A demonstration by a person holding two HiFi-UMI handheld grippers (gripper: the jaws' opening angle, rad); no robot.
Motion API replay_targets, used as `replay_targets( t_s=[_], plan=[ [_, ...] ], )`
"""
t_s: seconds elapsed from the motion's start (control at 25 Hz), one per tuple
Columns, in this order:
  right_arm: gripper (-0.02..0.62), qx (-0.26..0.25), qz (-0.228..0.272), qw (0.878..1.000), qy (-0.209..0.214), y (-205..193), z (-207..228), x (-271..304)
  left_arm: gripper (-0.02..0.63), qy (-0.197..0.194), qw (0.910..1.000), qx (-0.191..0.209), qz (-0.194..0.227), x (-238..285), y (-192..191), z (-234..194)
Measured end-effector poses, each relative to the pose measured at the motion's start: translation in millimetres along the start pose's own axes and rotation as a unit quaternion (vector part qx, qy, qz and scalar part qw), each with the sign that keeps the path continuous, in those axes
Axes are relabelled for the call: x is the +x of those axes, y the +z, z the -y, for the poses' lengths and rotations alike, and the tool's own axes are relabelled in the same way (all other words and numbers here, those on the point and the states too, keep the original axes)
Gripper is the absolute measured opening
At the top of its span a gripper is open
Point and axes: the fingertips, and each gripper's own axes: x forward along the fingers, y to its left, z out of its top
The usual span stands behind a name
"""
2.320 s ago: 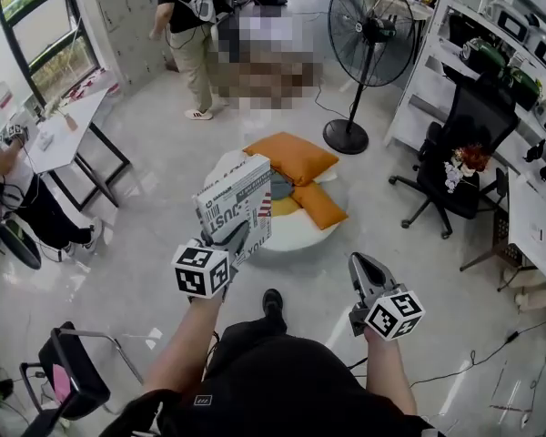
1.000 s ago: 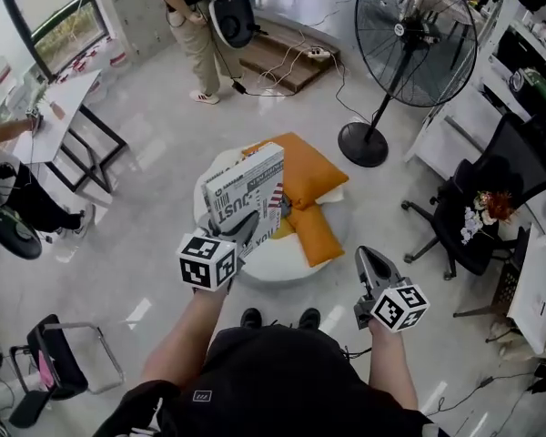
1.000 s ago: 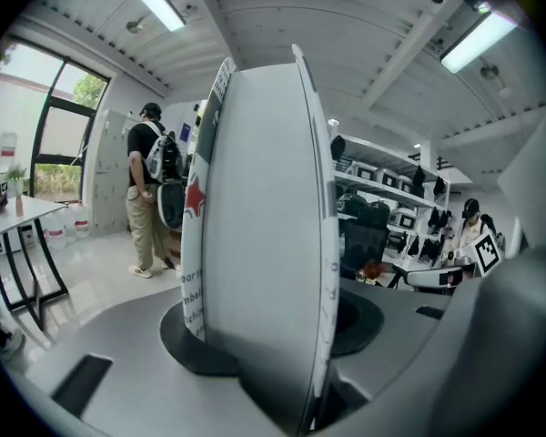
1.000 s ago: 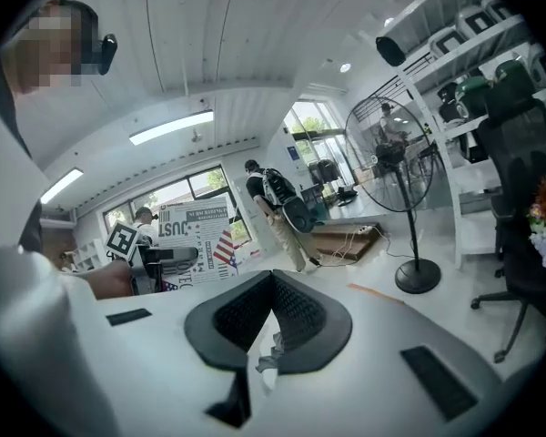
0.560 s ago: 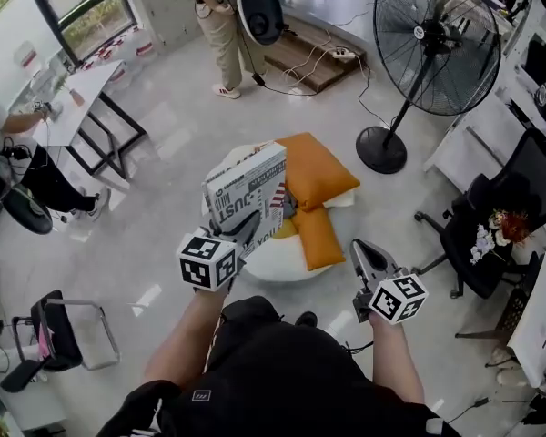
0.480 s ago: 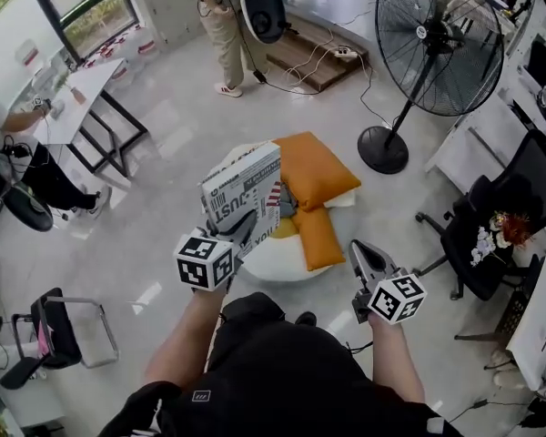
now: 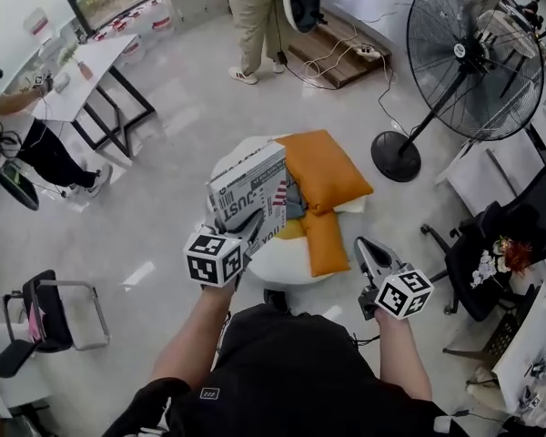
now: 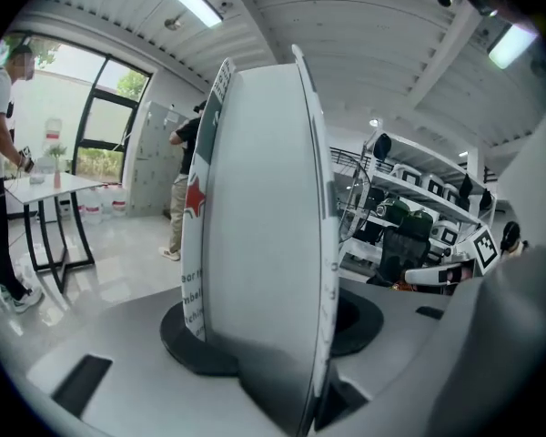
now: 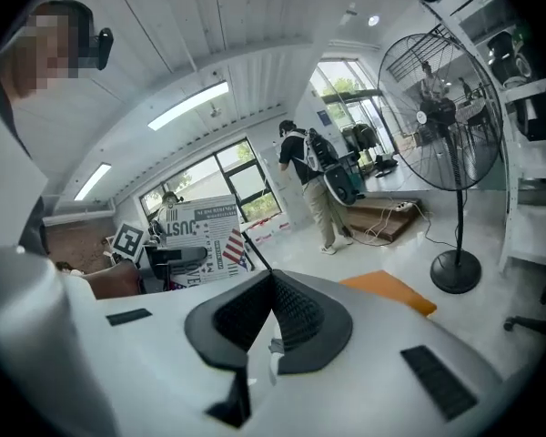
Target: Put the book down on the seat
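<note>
Book (image 7: 247,194), its cover reading "JUST" in large letters with the smaller print too blurred, stands upright, clamped at its lower edge in the jaws of the left gripper (image 7: 245,228) over the round white seat (image 7: 271,268), while the right gripper (image 7: 365,248) has its jaws closed on nothing; gripped so low, it could tip sideways, or slide off the orange cushions (image 7: 324,167) if released there.

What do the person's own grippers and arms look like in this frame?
The left gripper and right gripper match. Each has a light grey tapering body, black pads inside the jaws, and a white cube with black square markers at the back. No cables are visible on them. The forearms are bare, coming out of a black top with a small white logo.
</note>
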Motion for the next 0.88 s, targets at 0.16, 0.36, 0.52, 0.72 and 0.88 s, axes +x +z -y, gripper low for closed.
replay_targets(
  t_s=[0.16,0.36,0.52,0.72,0.88],
  plan=[
    [0.015,-0.001,-0.009,1.0,-0.008,6.8,-2.7,24.5,0.21,-0.01,0.9998,-0.009,-0.015,13.3,-9.4,-24.6],
    [0.015,0.011,-0.03,0.999,-0.007,0.8,4.1,49.2,0.21,-0.004,0.9994,-0.03,-0.02,21.8,-16.8,-45.0],
    [0.015,0.003,-0.043,0.999,0.015,3.4,2.9,76.2,0.21,0.009,0.9987,-0.04,-0.03,30.7,-23.1,-60.0],
    [0.015,0.0,-0.061,0.997,0.04,1.6,11.2,114.6,0.21,0.026,0.9969,-0.055,-0.051,41.2,-41.4,-73.3],
    [0.015,0.002,-0.069,0.997,0.044,-3.7,19.1,143.3,0.21,0.03,0.995,-0.057,-0.076,57.2,-61.3,-87.7]
  ],
)
